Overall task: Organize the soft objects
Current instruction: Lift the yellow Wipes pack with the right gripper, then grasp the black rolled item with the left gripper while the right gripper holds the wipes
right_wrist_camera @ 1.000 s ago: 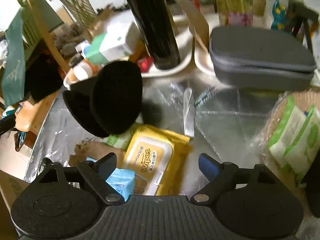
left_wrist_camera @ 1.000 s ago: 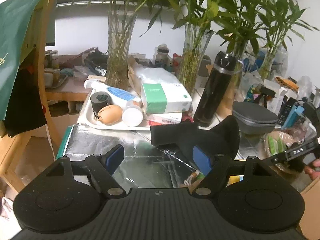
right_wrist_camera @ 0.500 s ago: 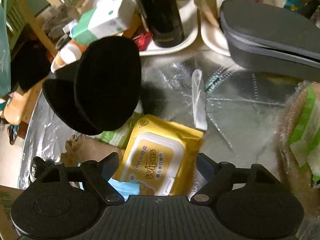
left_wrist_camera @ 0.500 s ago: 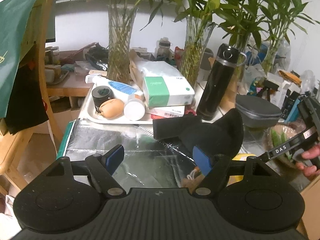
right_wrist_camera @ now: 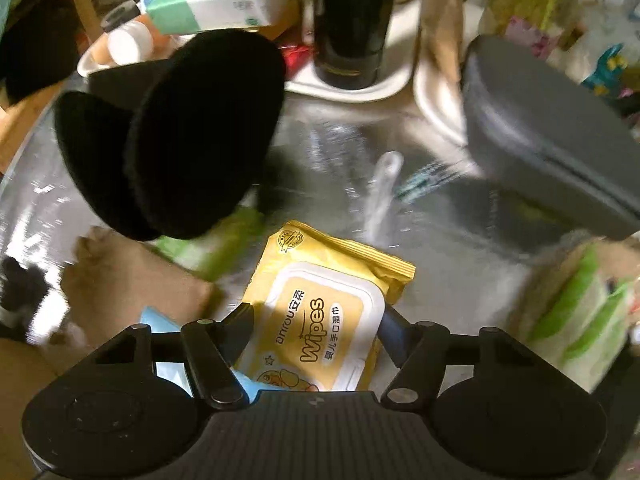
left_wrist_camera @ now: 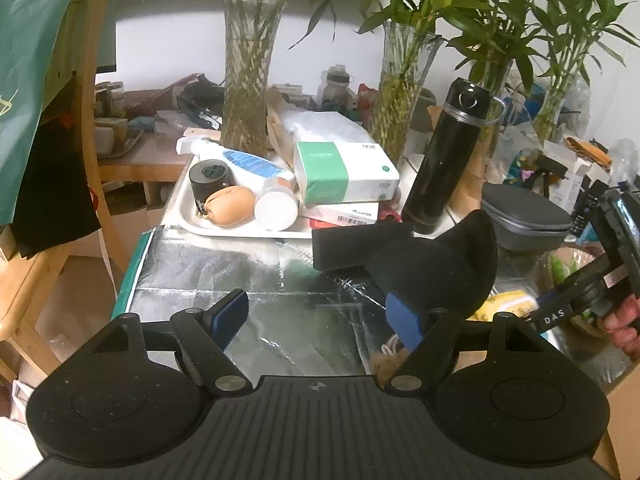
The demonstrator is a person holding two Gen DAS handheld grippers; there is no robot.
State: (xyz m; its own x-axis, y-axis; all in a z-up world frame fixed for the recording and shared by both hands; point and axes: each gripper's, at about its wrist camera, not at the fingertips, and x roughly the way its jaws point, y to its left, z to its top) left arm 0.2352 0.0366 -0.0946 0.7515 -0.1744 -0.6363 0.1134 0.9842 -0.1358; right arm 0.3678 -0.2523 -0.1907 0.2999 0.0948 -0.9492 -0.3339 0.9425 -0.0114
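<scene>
The right gripper (right_wrist_camera: 316, 322) points steeply down at the wipes pack (right_wrist_camera: 320, 316), a yellow pack with a white flip lid lying flat on the silver-foil tabletop (right_wrist_camera: 460, 232). The pack sits between the fingers, and the jaws are closing on it; the finger pads stand at its two long edges, but whether they press on it yet cannot be told. A blue packet (right_wrist_camera: 160, 324) lies partly under the pack's near left corner. A green packet (right_wrist_camera: 212, 248) lies just beyond the pack, partly under the black earmuffs (right_wrist_camera: 192, 136). A grey case (right_wrist_camera: 540, 132) lies to the far right, and a black flask (right_wrist_camera: 352, 20) stands behind on a white tray (right_wrist_camera: 380, 80).

The left gripper (left_wrist_camera: 316, 316) hangs over the bare foil with its fingers wide apart and nothing between them. From this view the earmuffs (left_wrist_camera: 436, 264) rest beyond its right finger, and the right gripper's body (left_wrist_camera: 592, 280), held by a hand (left_wrist_camera: 620, 320), shows at the right edge.
</scene>
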